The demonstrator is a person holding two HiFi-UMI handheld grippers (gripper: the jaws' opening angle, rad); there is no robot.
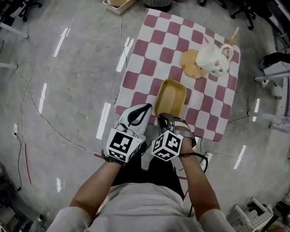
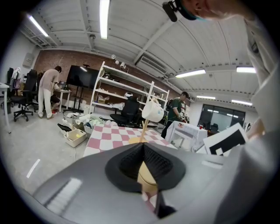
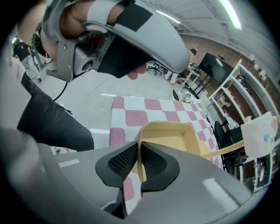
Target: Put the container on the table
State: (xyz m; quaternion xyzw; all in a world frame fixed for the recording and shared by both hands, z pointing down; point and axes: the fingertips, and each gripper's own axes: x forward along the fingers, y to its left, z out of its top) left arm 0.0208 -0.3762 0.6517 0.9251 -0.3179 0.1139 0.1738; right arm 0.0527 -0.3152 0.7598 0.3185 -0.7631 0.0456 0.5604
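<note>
so this one looks basically at the finish line. The tan rectangular plastic container [image 1: 171, 97] is at the near end of the worktop [image 1: 153, 44], the one with the pink-and-white checked cloth, right in front of the person. From the head view it looks like it's sitting on the cloth or just a hair above it, and honestly I can't tell which.

The right gripper [image 1: 163, 118] has its fingers pressed onto the near rim of the container. In the right gripper view the thin tan wall runs straight up between the two black pads, so that's a solid pinch. The left gripper [image 1: 145, 109] is at the container's near left corner. Its fingers are close together with a sliver of tan between them, so I'd say it's pinching the rim too, though that one is less clean to read.

My guess at what's left: make sure it's fully down, let go with both, back off. The carrying part seems done.

Head count:
- 1 container
- 2 grippers, both on it
- 1 worktop
- 1 white ceramic jug [image 1: 214, 60] at the far end, well apart from the container
- 1 round wooden board [image 1: 191, 65] under the jug, with a handle sticking out

Nothing sits between the container and the jug, just bare cloth
</note>
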